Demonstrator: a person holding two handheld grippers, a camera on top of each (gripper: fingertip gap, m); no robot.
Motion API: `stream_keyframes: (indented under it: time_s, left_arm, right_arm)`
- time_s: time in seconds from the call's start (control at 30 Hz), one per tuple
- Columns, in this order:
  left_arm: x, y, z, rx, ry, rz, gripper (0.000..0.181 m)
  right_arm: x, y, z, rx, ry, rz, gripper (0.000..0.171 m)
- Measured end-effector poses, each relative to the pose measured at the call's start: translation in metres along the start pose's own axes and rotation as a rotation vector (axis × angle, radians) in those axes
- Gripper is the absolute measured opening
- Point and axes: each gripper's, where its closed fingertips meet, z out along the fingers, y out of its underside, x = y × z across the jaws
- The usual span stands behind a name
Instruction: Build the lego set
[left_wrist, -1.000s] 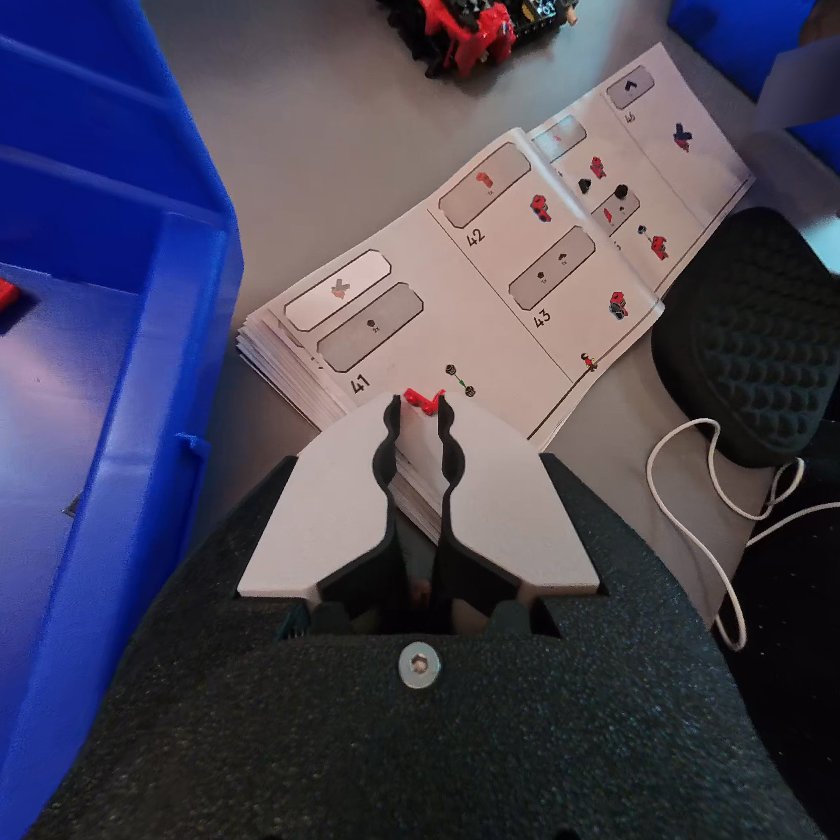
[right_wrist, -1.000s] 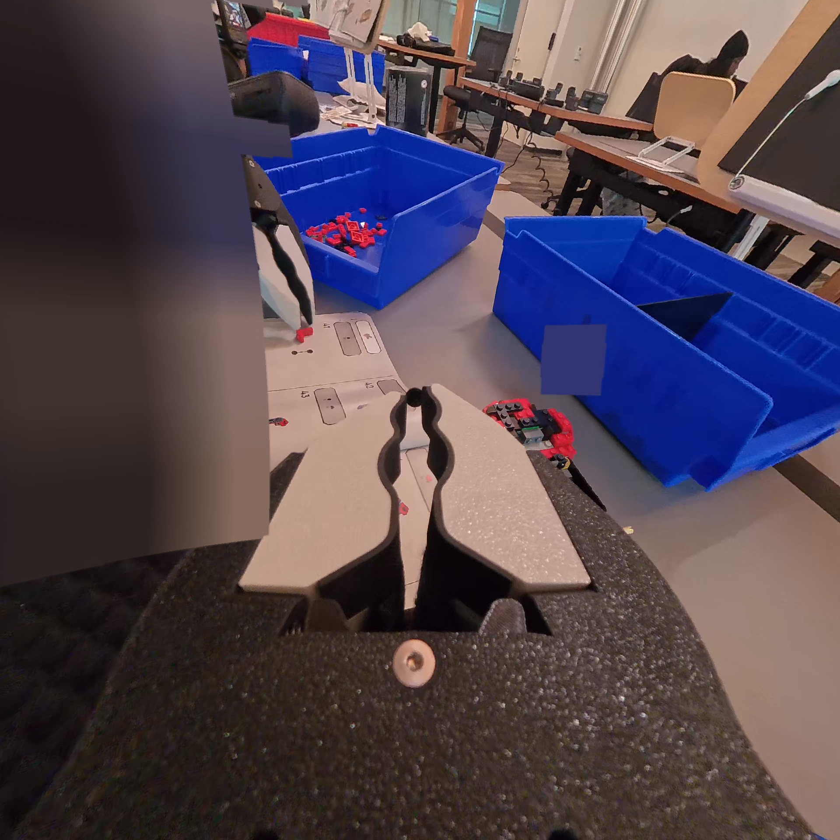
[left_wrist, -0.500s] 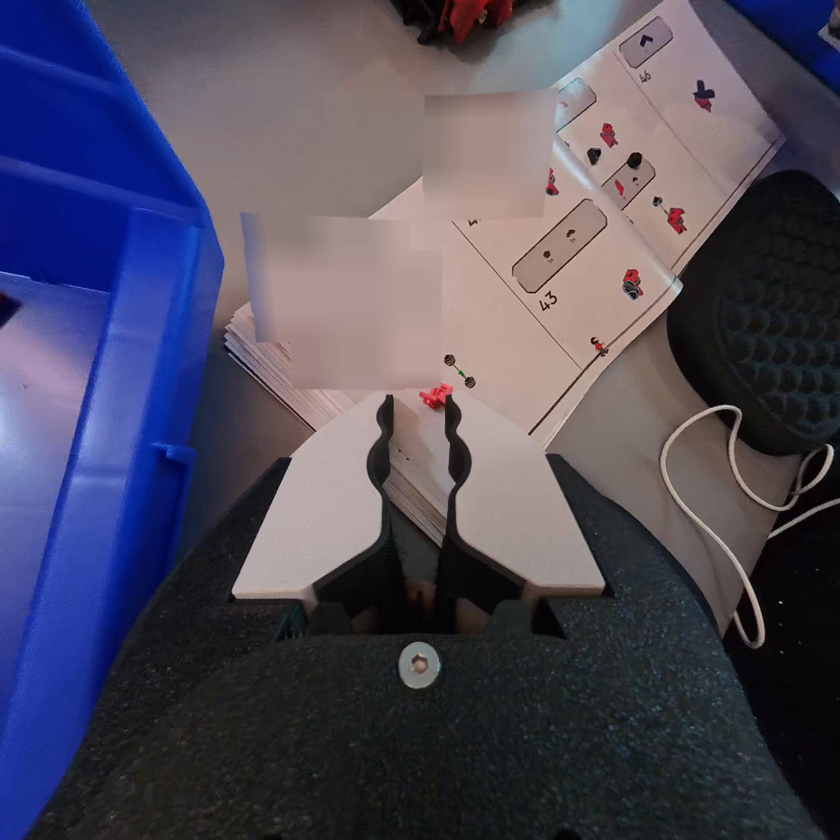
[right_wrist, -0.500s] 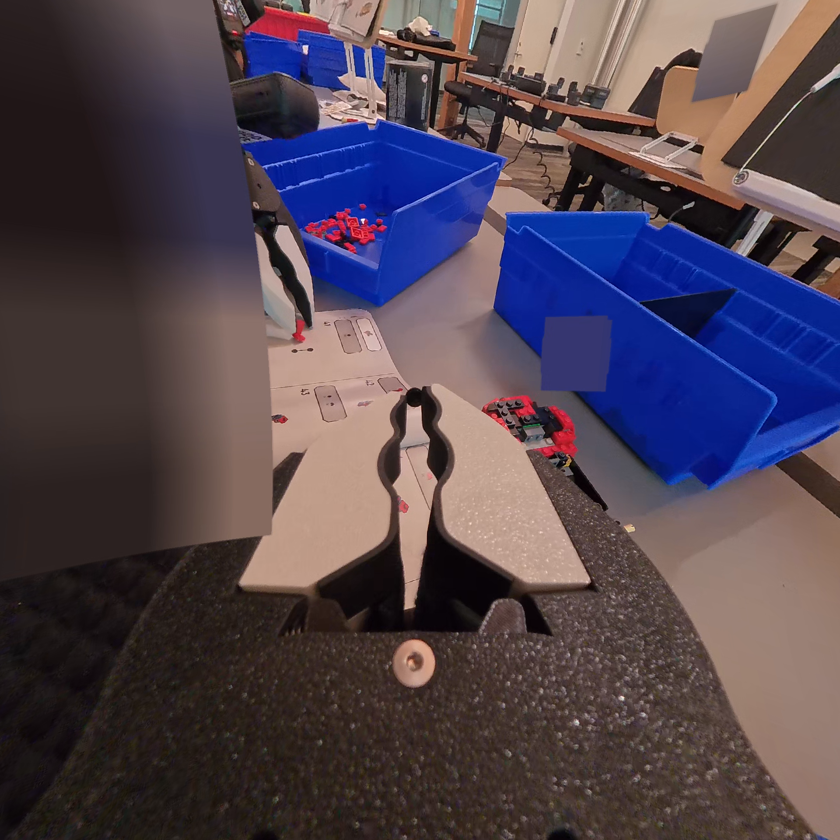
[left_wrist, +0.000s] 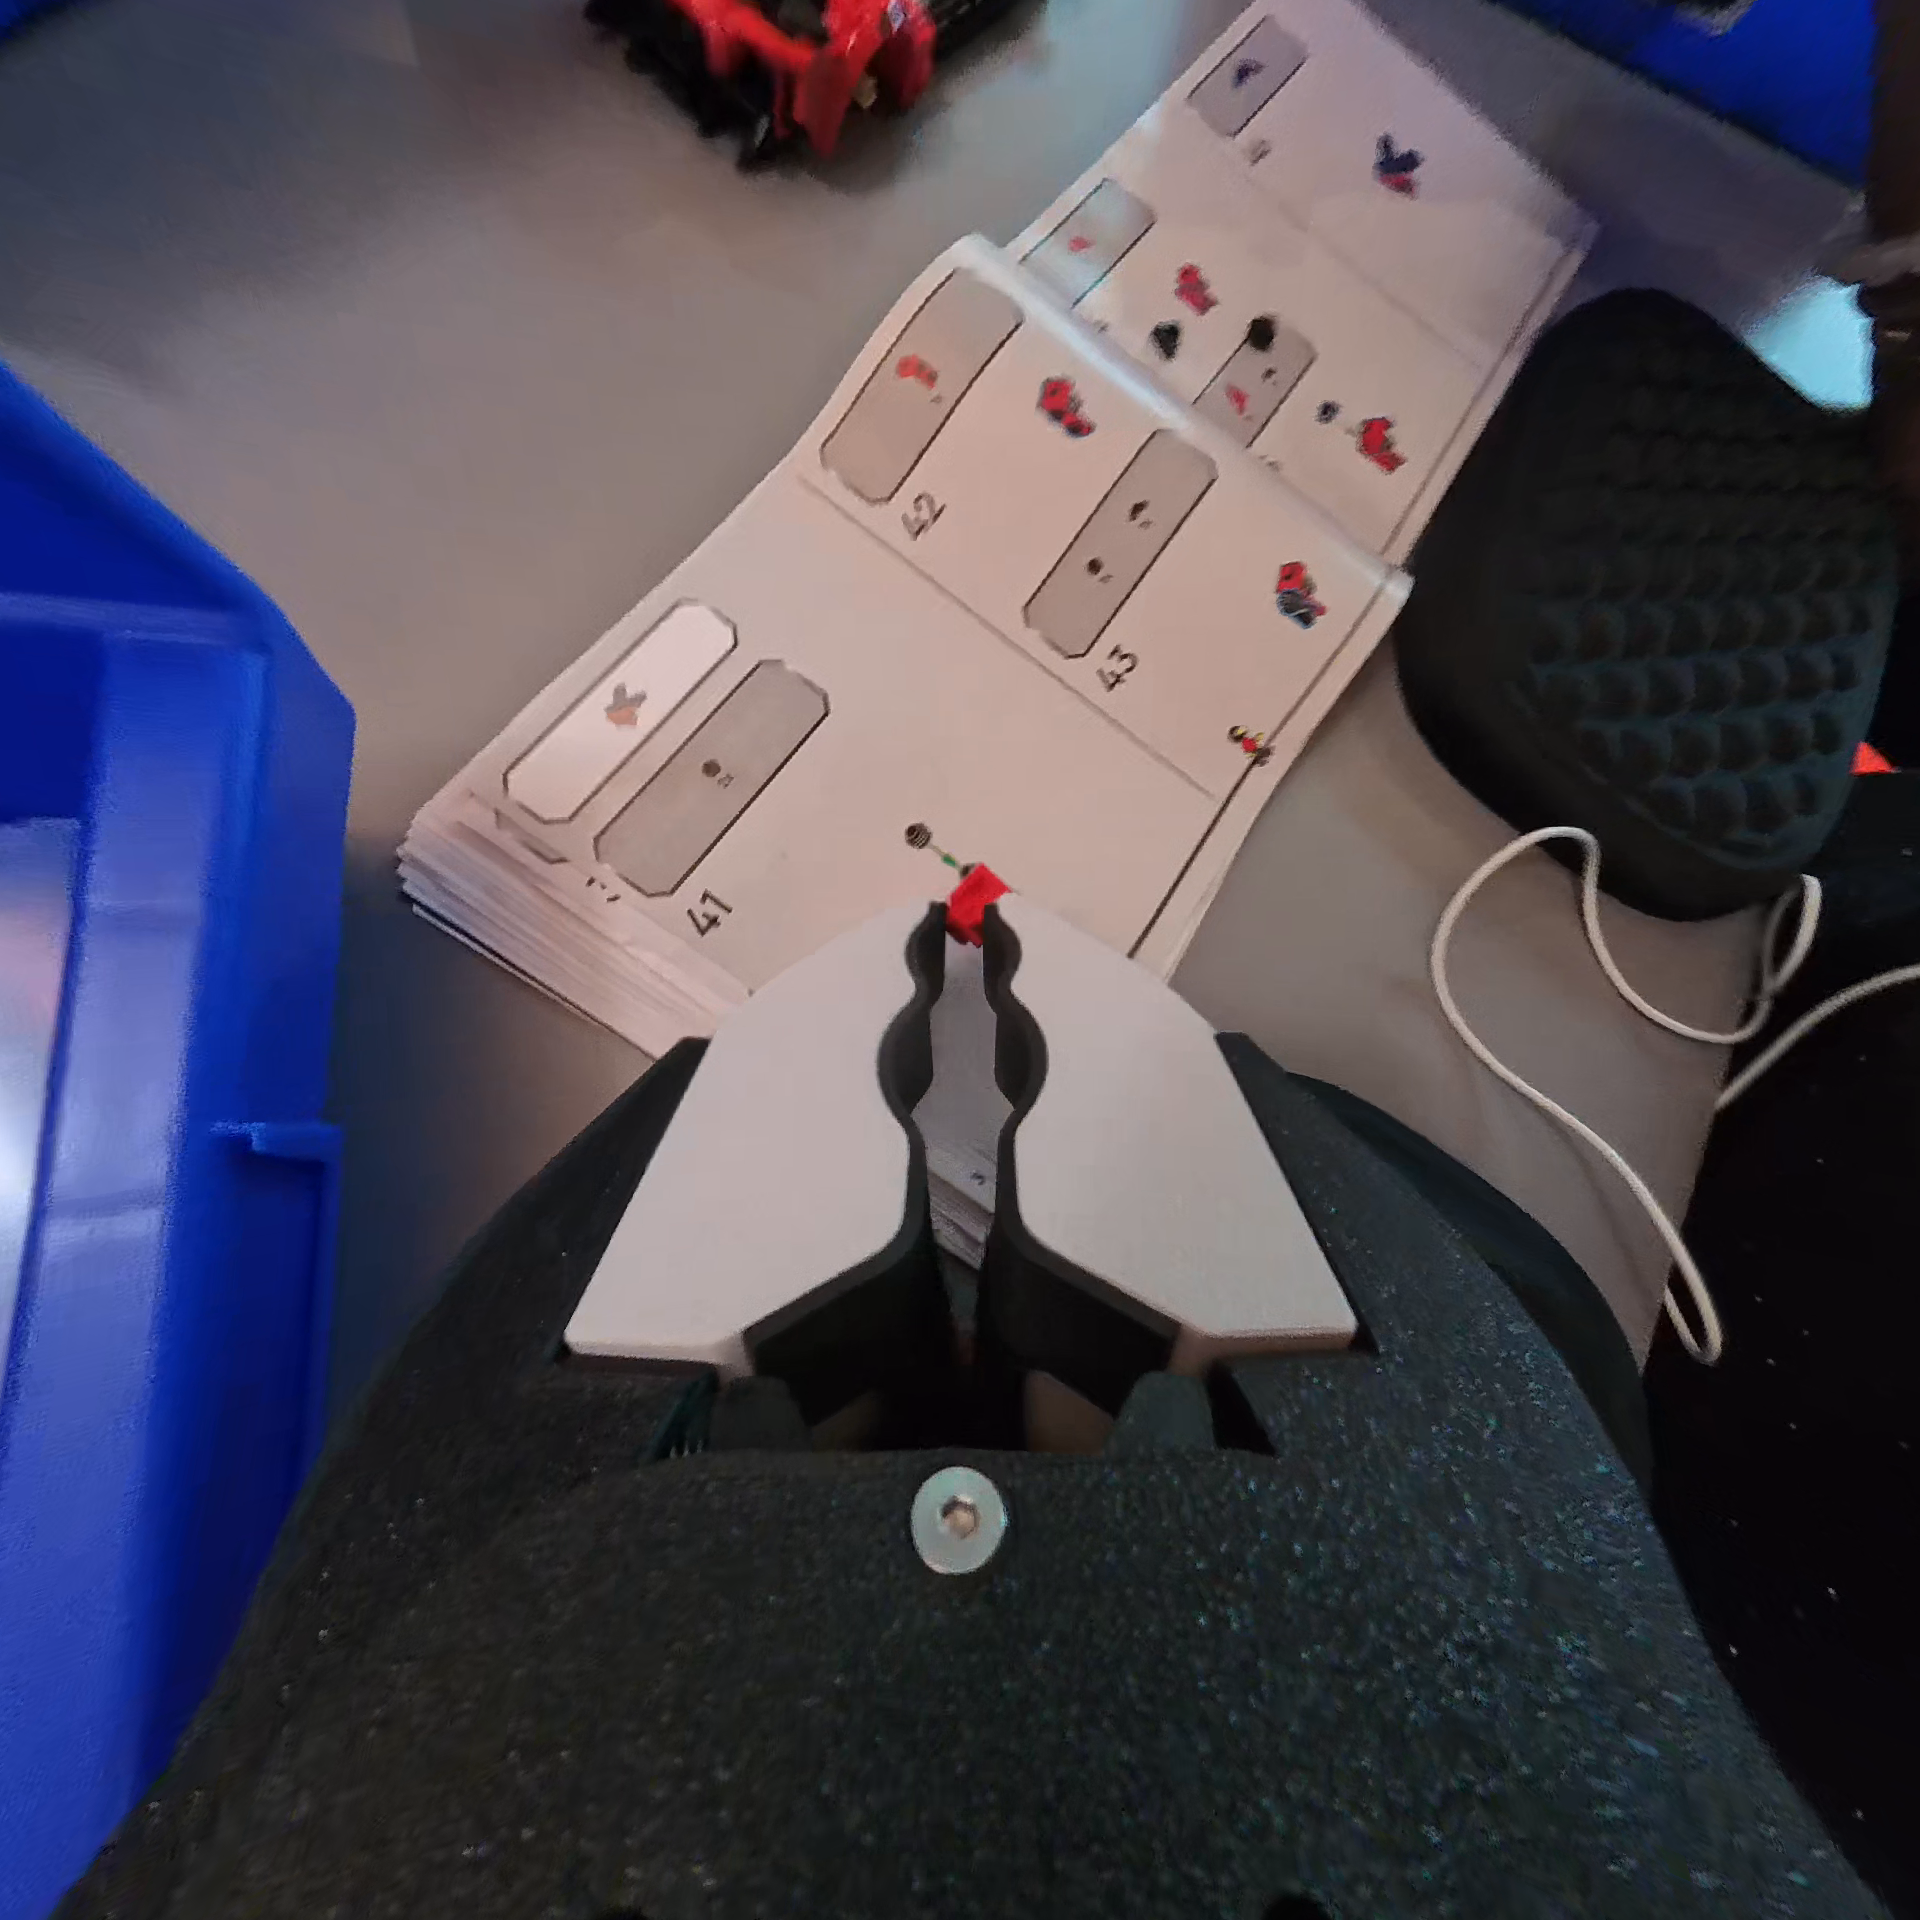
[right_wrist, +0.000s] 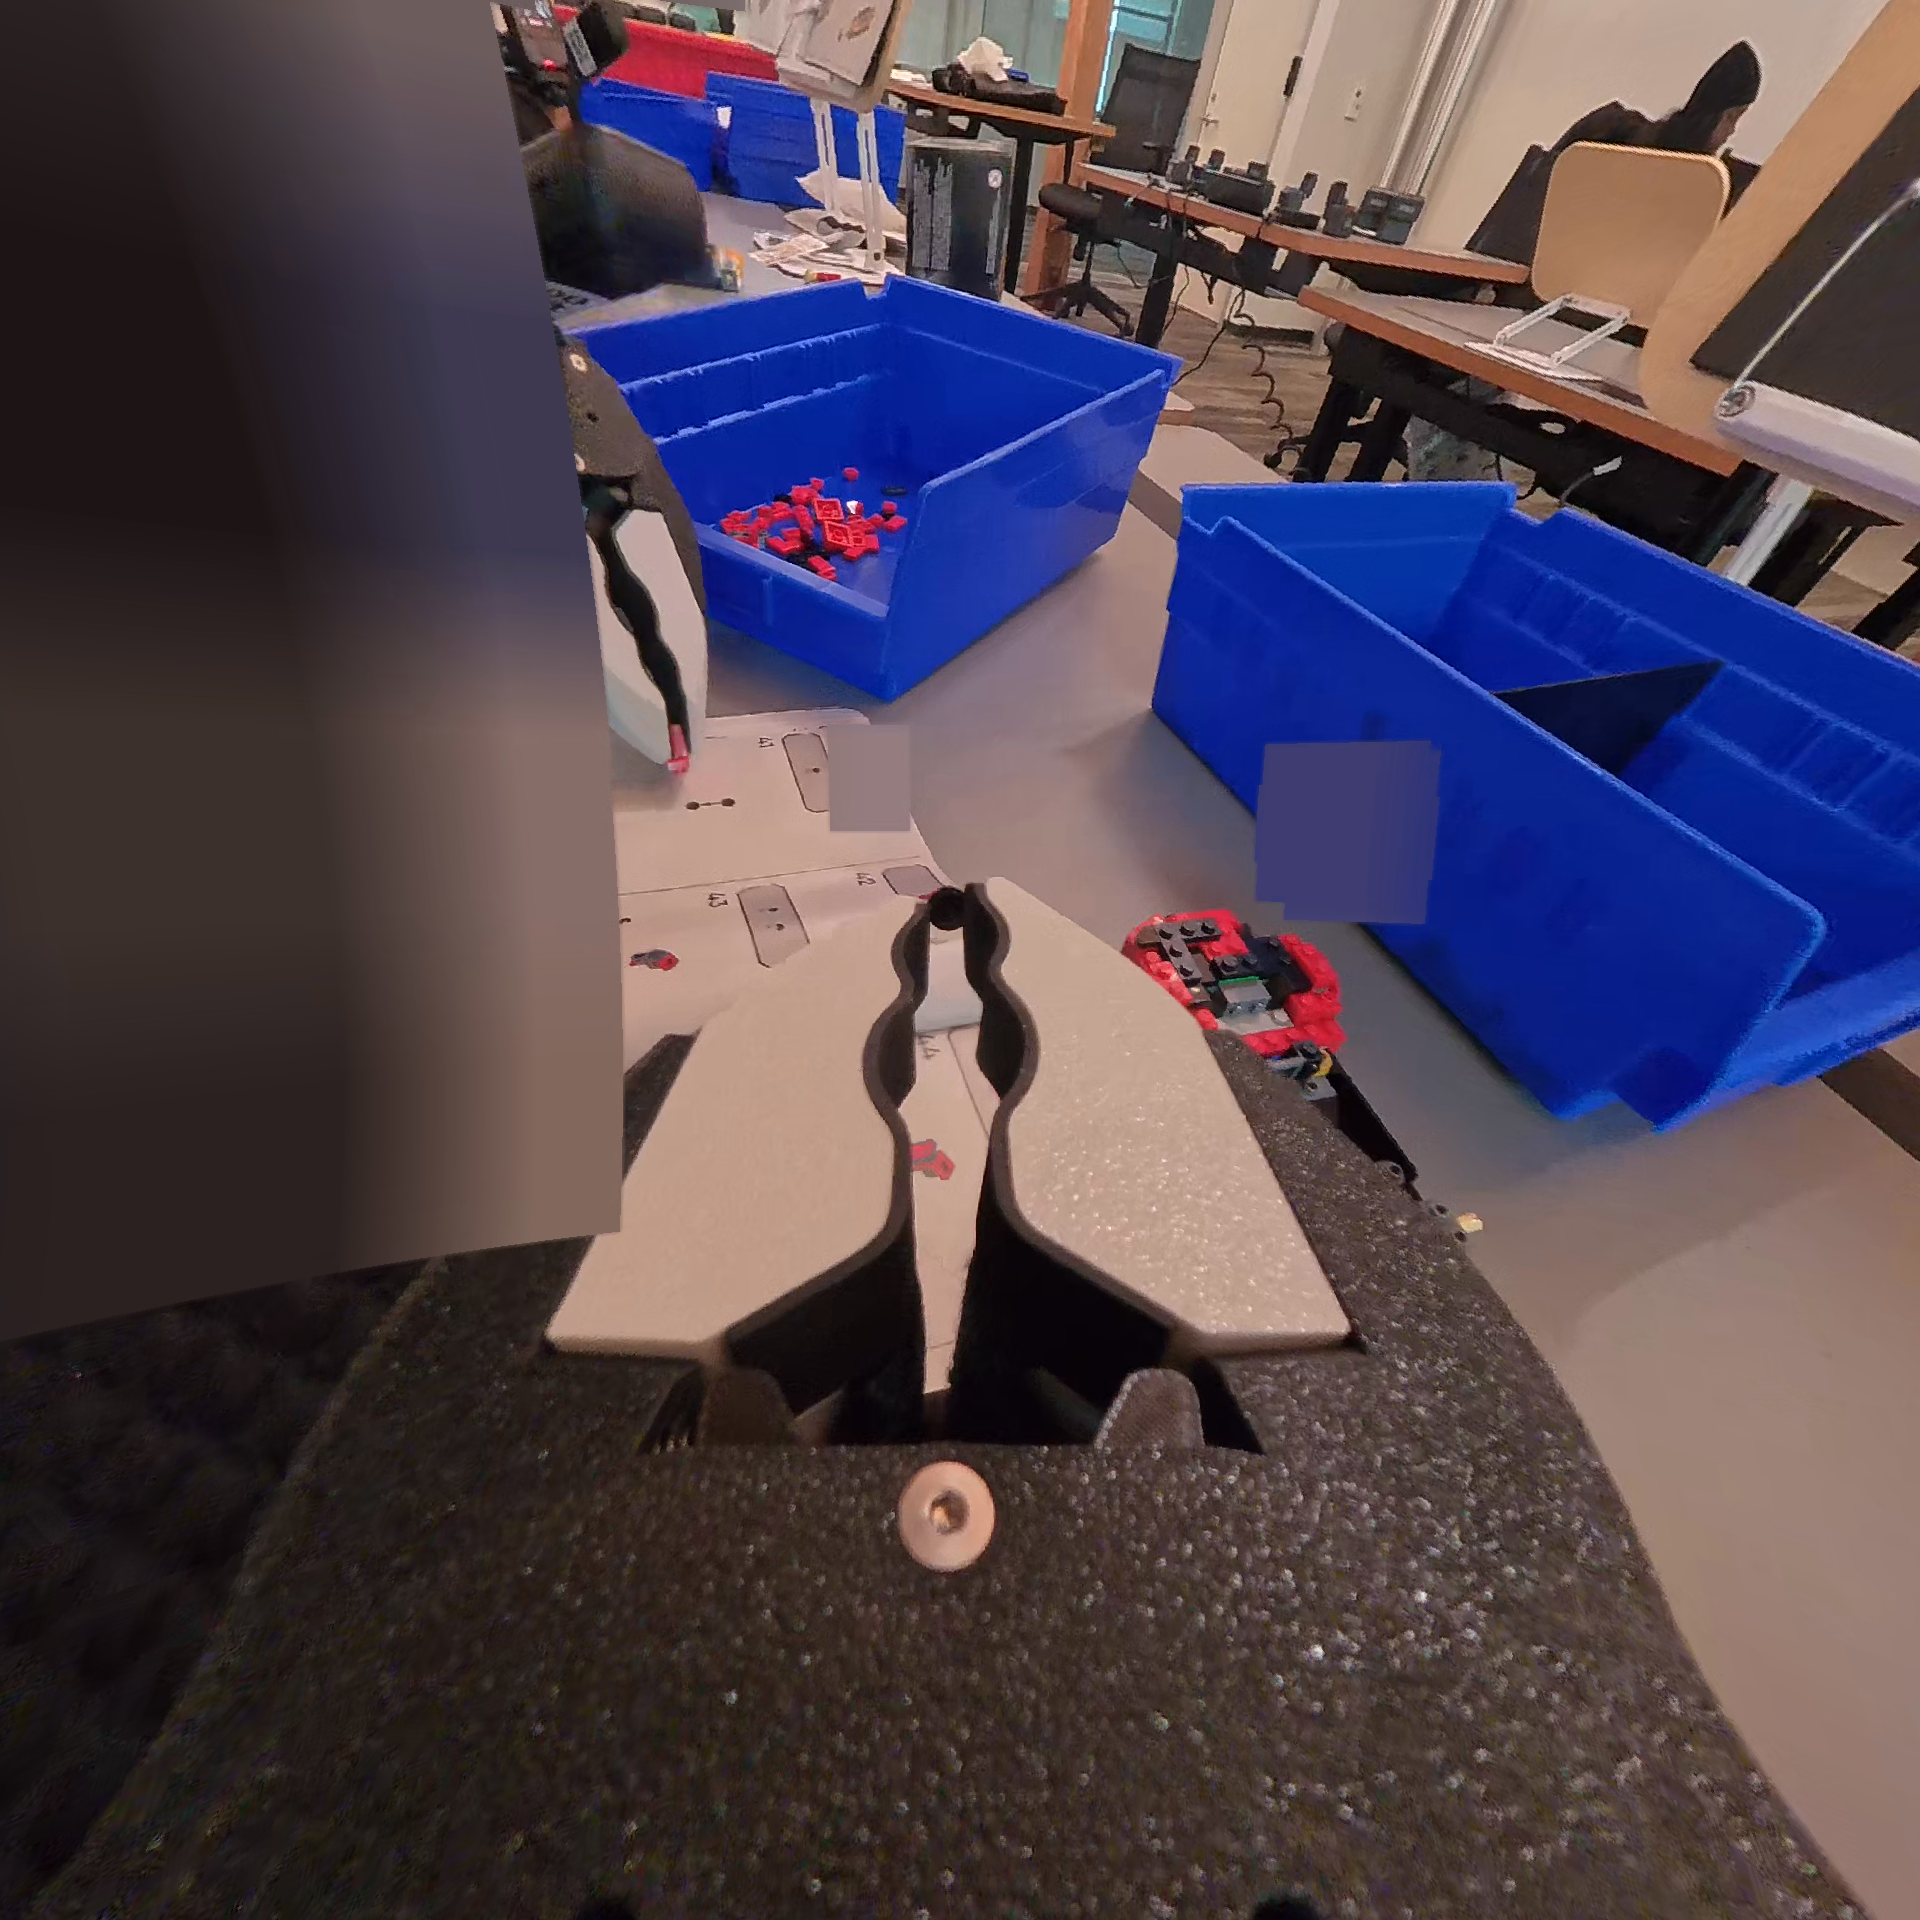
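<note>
My left gripper (left_wrist: 966, 916) is shut on a small red lego piece (left_wrist: 979, 891) at its tips, just above the open instruction booklet (left_wrist: 935, 582). It also shows in the right wrist view (right_wrist: 673, 746), tips down on the booklet (right_wrist: 727, 862). My right gripper (right_wrist: 951, 906) is shut on a small black round piece (right_wrist: 943, 914) and hovers over the booklet. The partly built red and black model (right_wrist: 1236, 982) sits on the table to its right, and shows at the top of the left wrist view (left_wrist: 810, 52).
A blue bin (right_wrist: 1039, 436) with several loose red pieces (right_wrist: 821, 520) stands behind the booklet. A second blue bin (right_wrist: 1558, 883) lies at the right. In the left wrist view a blue bin wall (left_wrist: 177, 935) is close on the left. A white cord (left_wrist: 1538, 1039) trails at the right. The left gripper's tips are roughly 20 cm from the right gripper's.
My left gripper has closed more tightly on the red piece and turned slightly over the booklet. The right gripper has barely moved and keeps the black piece.
</note>
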Motion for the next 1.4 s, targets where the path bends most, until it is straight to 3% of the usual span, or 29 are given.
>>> stream_keyframes:
  time_s: [0.13,0.33,0.57,0.7,1.4]
  left_arm:
    - [0.015,-0.009,-0.006,0.055,0.050,0.097,0.006]
    - [0.014,-0.002,0.020,-0.126,-0.099,0.182,0.006]
    - [0.020,-0.005,0.024,-0.163,-0.077,0.156,0.006]
    - [0.019,-0.005,0.022,-0.167,-0.075,0.163,0.006]
    - [0.025,0.000,0.026,-0.148,-0.006,0.191,0.009]
  right_arm:
    - [-0.019,-0.012,0.012,0.028,-0.082,0.025,0.007]
    - [-0.082,0.000,0.063,-0.105,-0.291,0.031,0.006]
    - [-0.101,0.031,0.109,-0.357,-0.302,0.013,0.006]
    - [-0.096,0.040,0.128,-0.417,-0.292,0.022,0.006]
    - [-0.105,0.052,0.140,-0.471,-0.353,-0.046,0.006]
